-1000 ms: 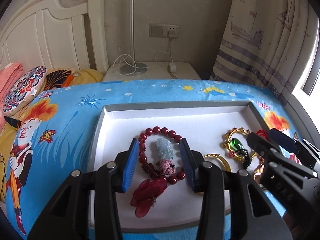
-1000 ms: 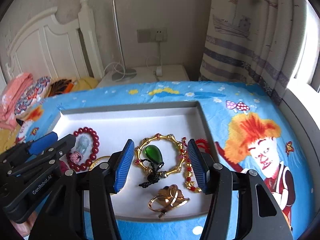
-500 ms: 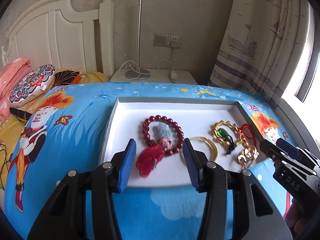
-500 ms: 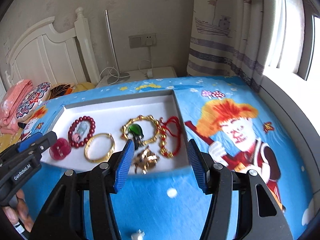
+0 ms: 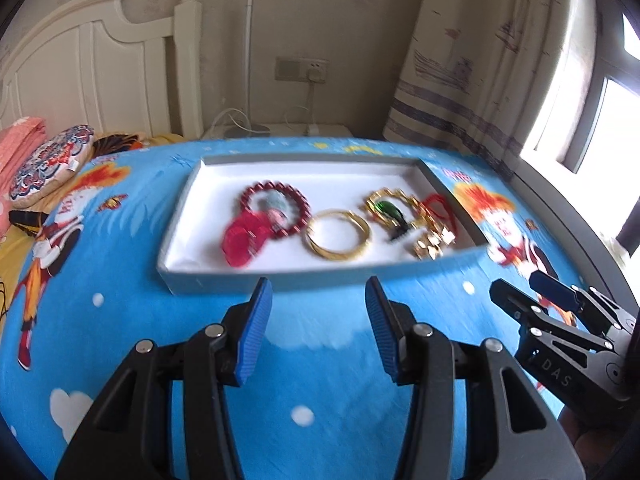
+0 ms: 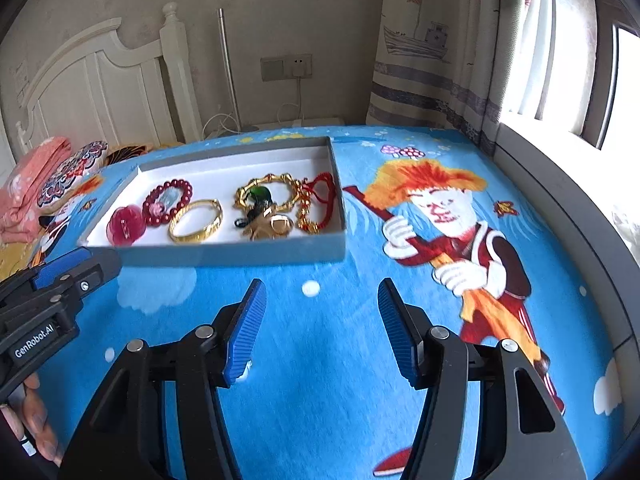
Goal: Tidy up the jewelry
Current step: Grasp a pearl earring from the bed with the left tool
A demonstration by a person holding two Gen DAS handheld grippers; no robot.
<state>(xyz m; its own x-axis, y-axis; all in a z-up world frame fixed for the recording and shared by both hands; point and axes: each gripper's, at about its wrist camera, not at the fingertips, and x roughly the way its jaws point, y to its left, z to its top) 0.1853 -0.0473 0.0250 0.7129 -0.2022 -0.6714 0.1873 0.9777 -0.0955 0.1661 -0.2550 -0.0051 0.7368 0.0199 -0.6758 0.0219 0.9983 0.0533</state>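
Observation:
A grey tray [image 5: 280, 281] [image 6: 240, 255] with a white floor lies on the blue cartoon bedspread. It holds a red flower clip [image 5: 244, 236] [image 6: 126, 226], a red bead bracelet [image 5: 276, 205] [image 6: 168, 201], a gold bangle [image 5: 338, 234] [image 6: 196, 221], a gold chain with a green pendant [image 5: 386, 208] [image 6: 262, 194], a gold ornament [image 5: 432, 242] [image 6: 272, 226] and a red cord bracelet [image 6: 320, 204]. My left gripper [image 5: 318, 326] [image 6: 76, 268] and my right gripper [image 6: 320, 326] [image 5: 532, 288] both stand open and empty, short of the tray's near wall.
A white headboard [image 5: 92, 68] and a round patterned cushion [image 5: 48, 164] are at the left. A nightstand with cables [image 5: 276, 130] stands behind the bed, a curtain [image 6: 440, 52] at the right. A hand [image 6: 36, 420] holds the left gripper.
Both grippers have pulled back from over the tray to above the bedspread in front of it. The jewellery stays in the tray.

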